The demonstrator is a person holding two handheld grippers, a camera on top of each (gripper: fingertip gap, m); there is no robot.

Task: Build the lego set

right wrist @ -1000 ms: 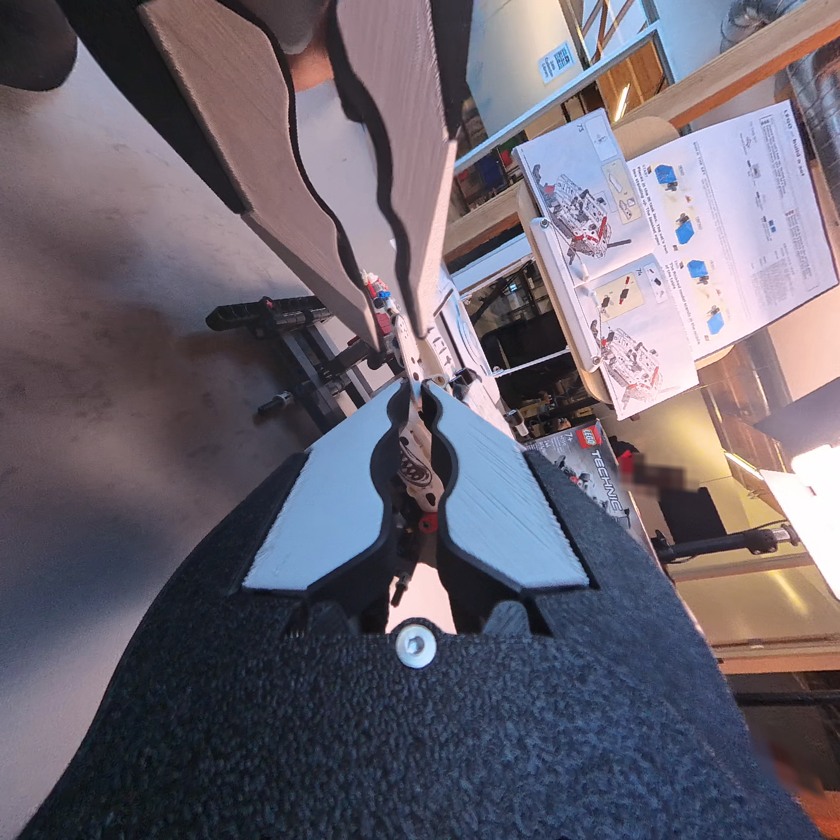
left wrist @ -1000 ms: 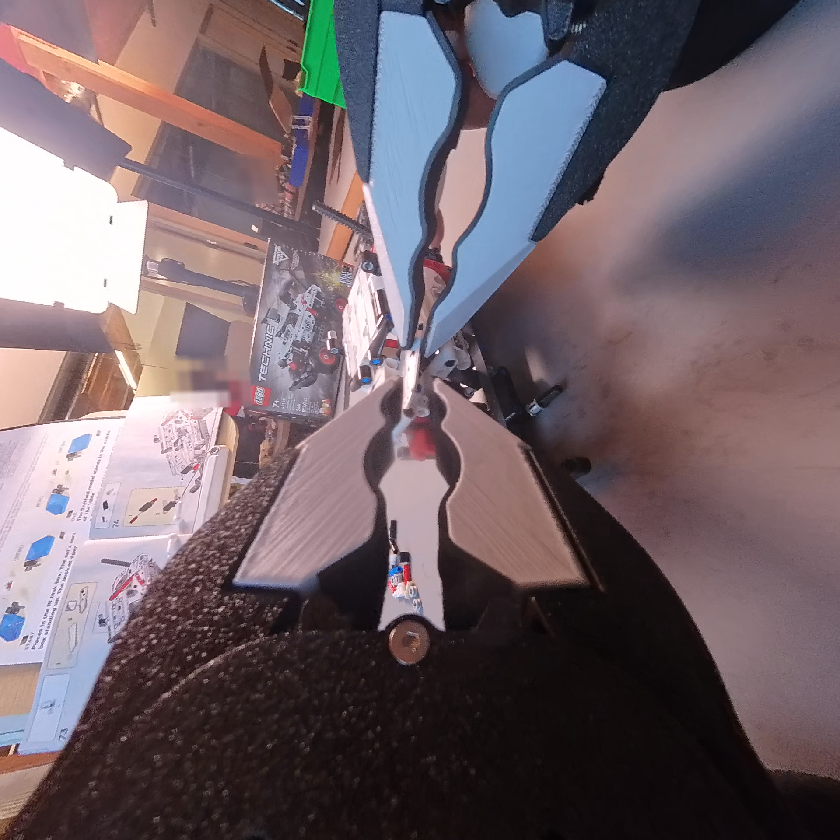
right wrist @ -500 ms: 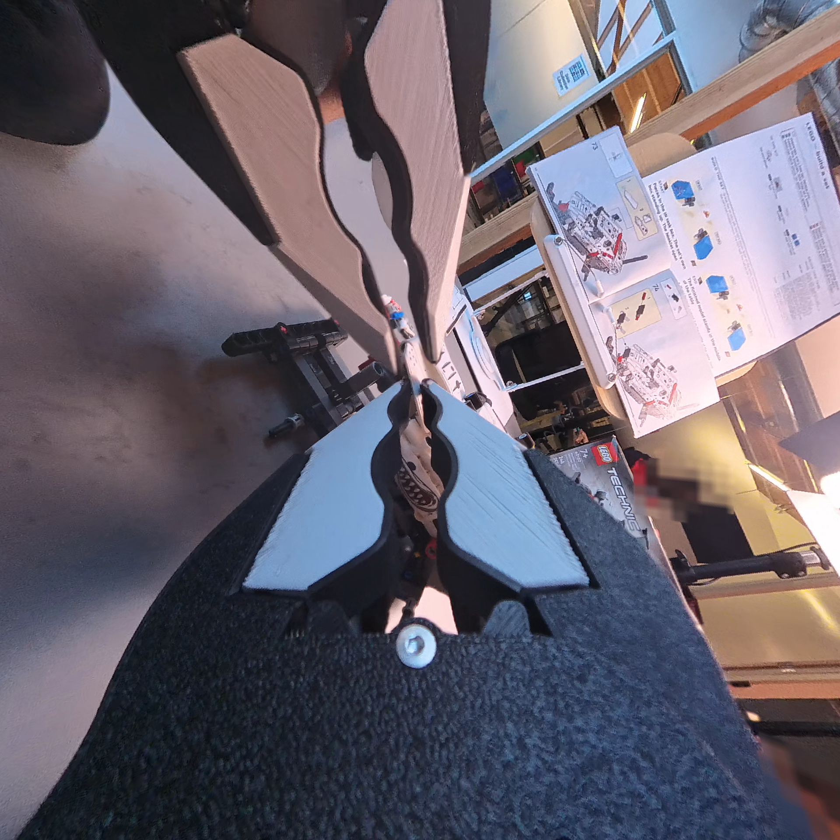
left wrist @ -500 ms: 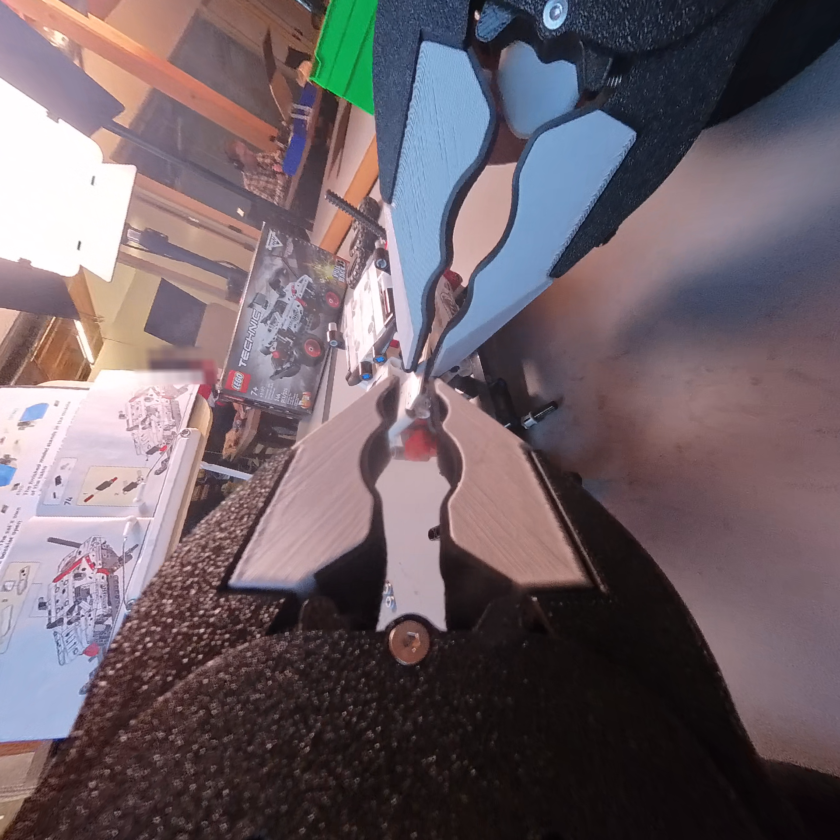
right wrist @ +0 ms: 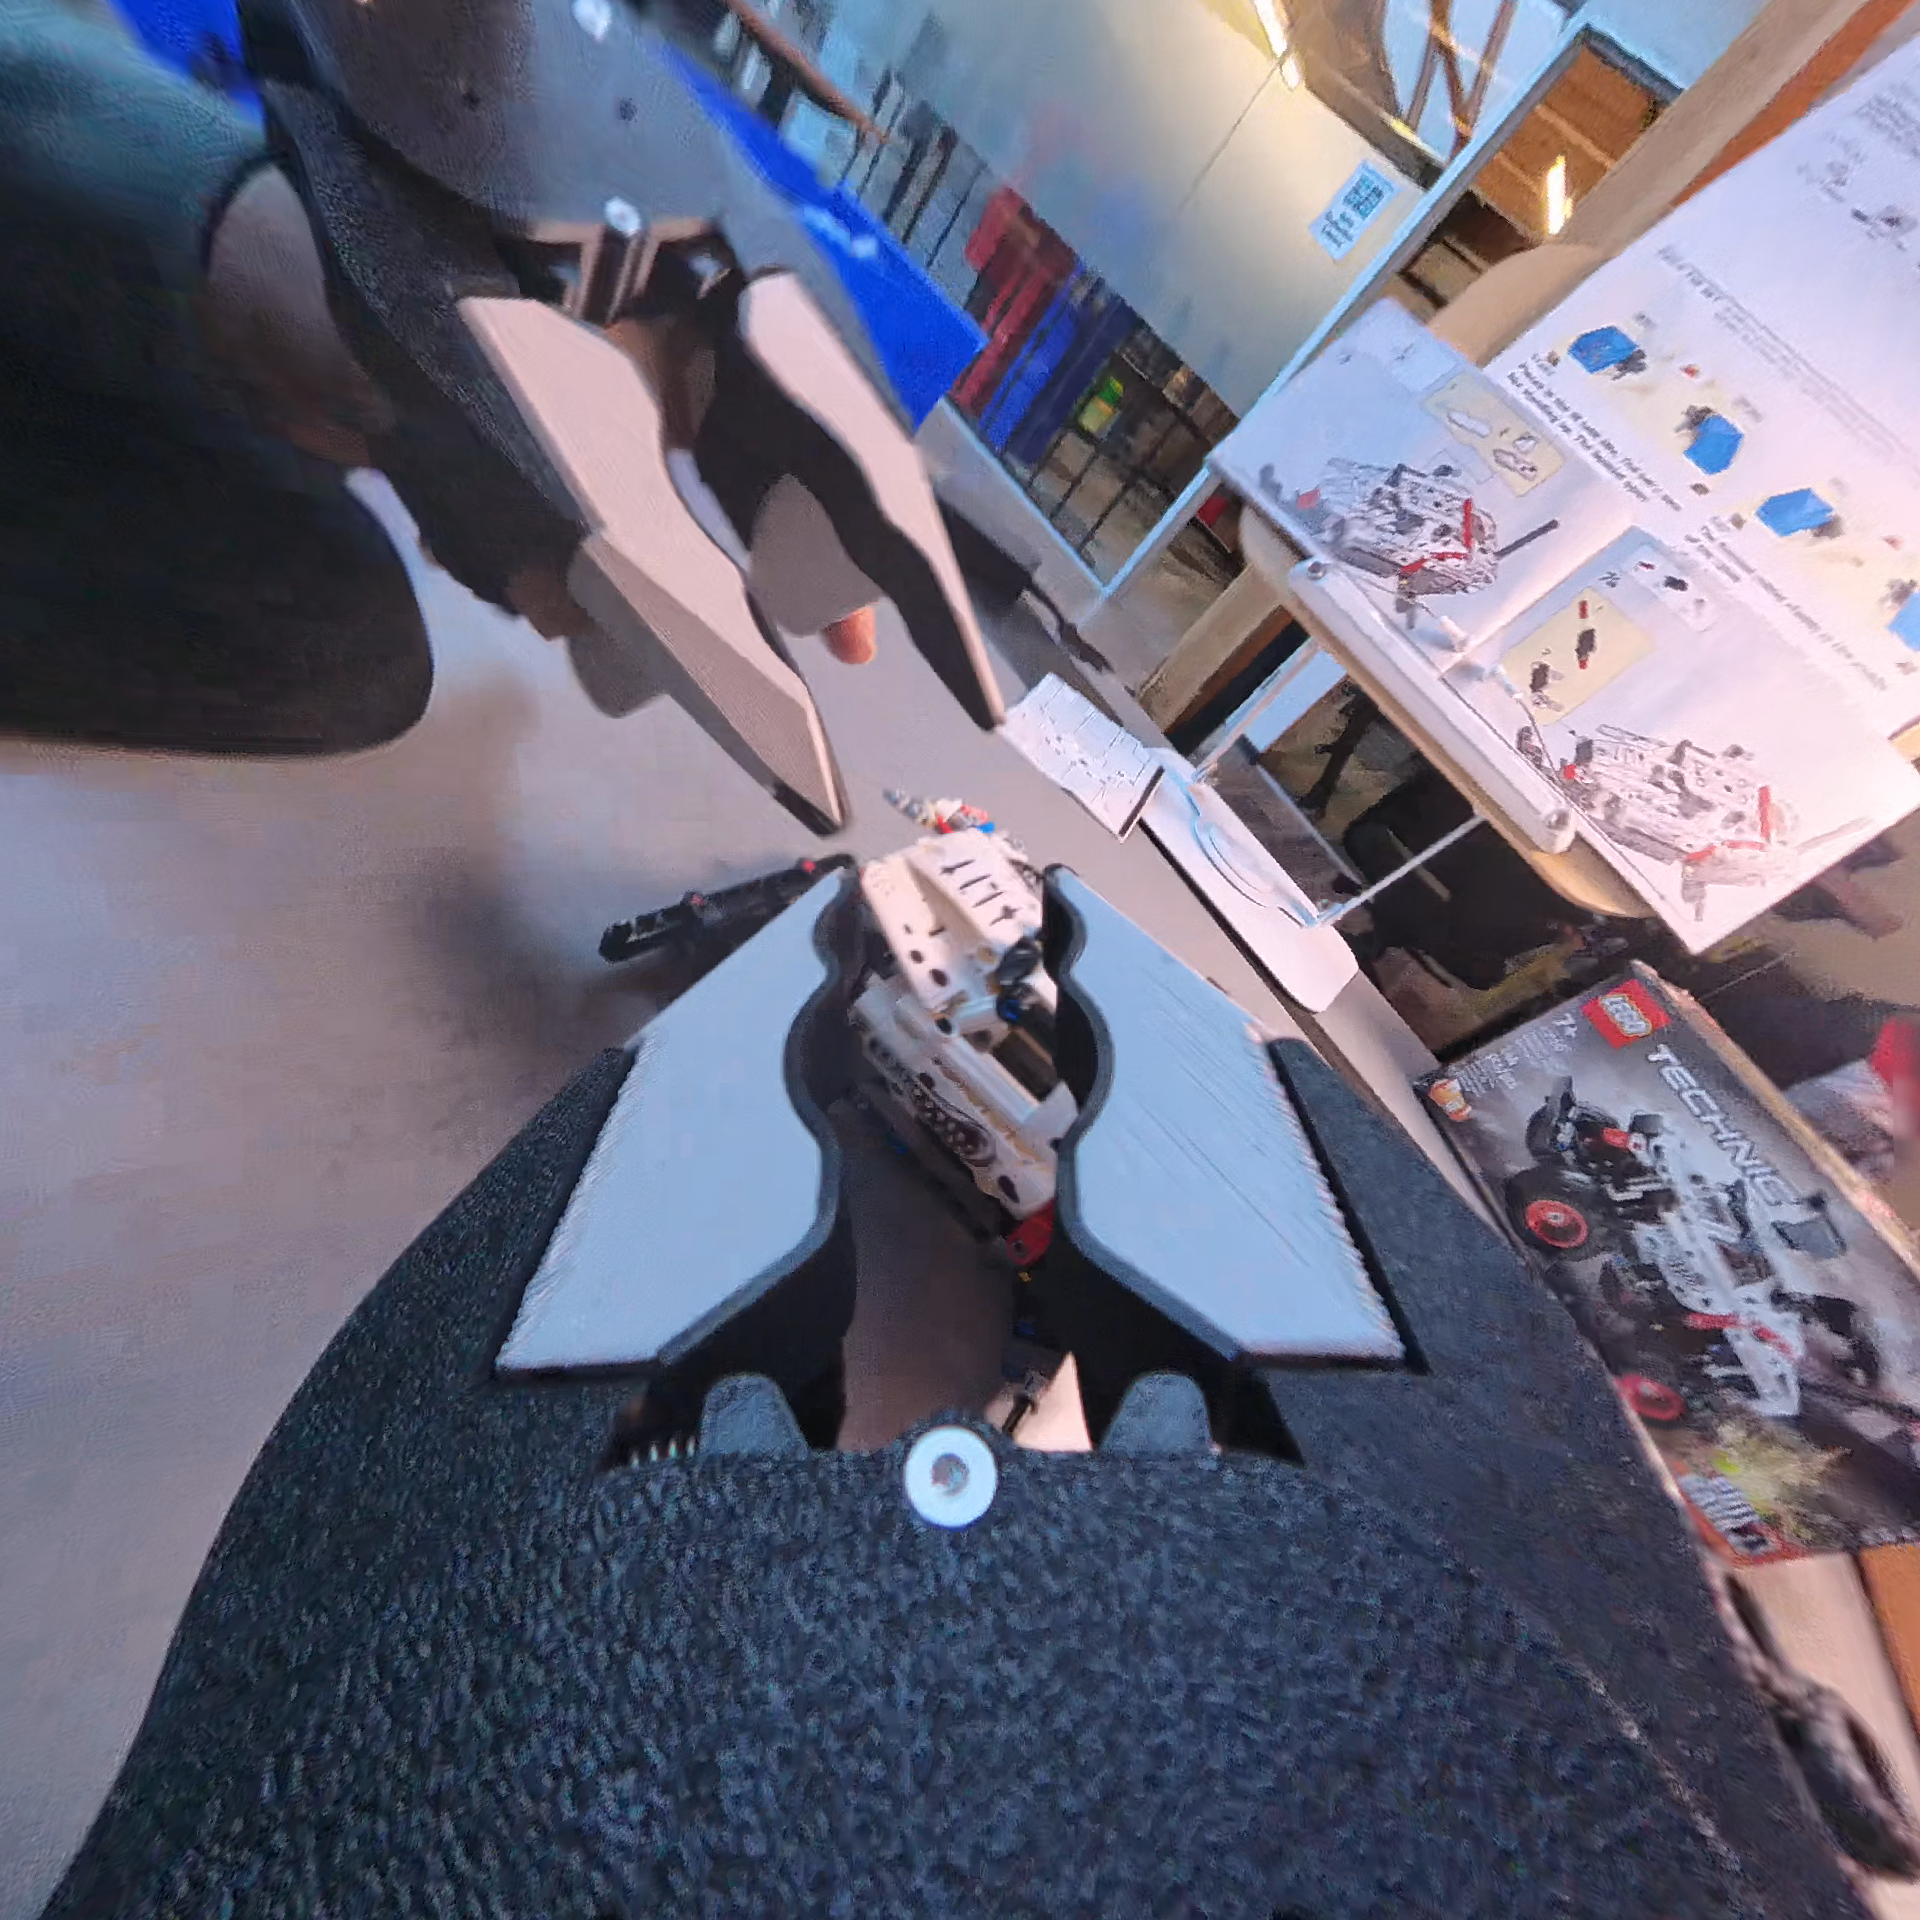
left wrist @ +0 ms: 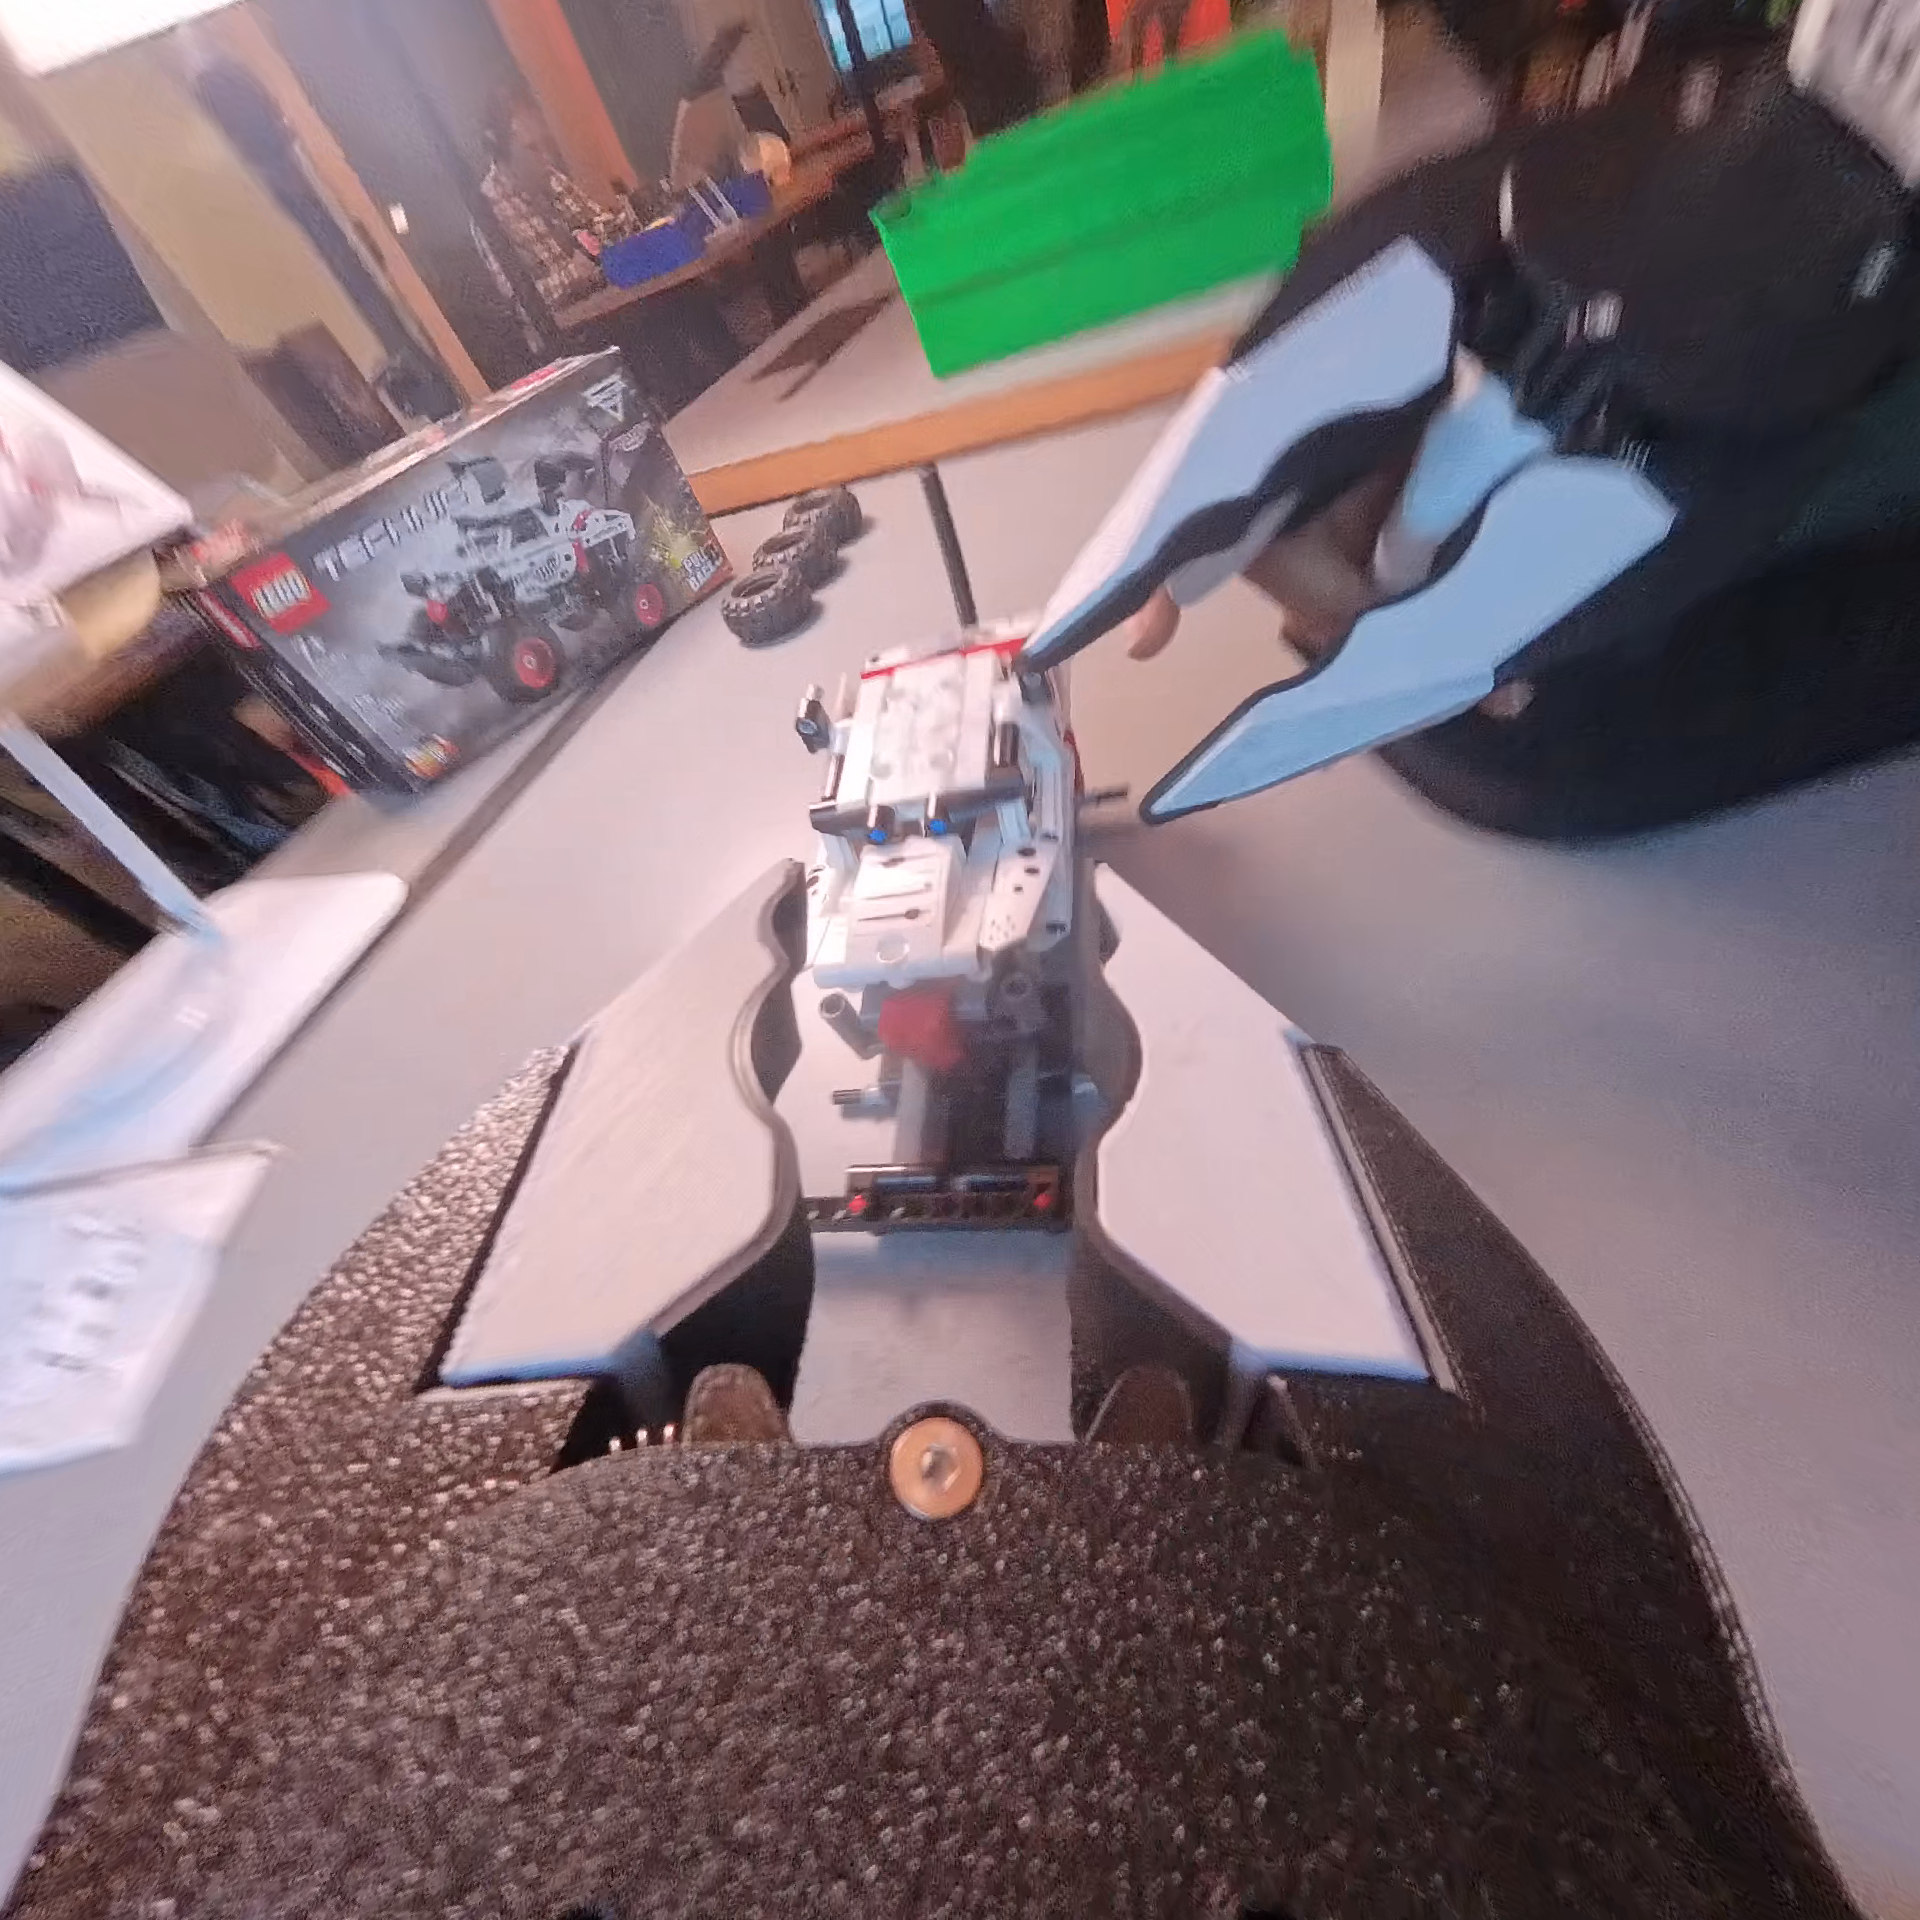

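- My left gripper (left wrist: 940,914) has its fingers spread wide, one on each side of the front of the white, black and red brick-built truck body (left wrist: 940,821). I cannot tell whether either finger touches it.
- The truck body stands upright on the grey desk (left wrist: 1558,1091), with its nose and a red piece low at the front facing my left camera.
- My right gripper (right wrist: 951,904) is also parted widely. Its fingers bracket the other end of the truck body (right wrist: 961,1023). From this camera I cannot tell whether they grip it or only sit beside it.
- In the left wrist view the right gripper (left wrist: 1086,732) comes in from the upper right, one fingertip resting at the far top corner of the model and the other out beside it on the desk side.
- In the right wrist view the left gripper (right wrist: 914,774) hangs above the far end of the model, fingers apart.
- Three loose black rubber tyres (left wrist: 790,566) lie in a row on the desk beyond the model.
- The dark cardboard set box (left wrist: 457,582) with a picture of the truck stands to the left at the desk edge.
- An open white instruction booklet (right wrist: 1579,582) leans on a stand beside the box.
- A blurred green board (left wrist: 1101,197) is in the background.
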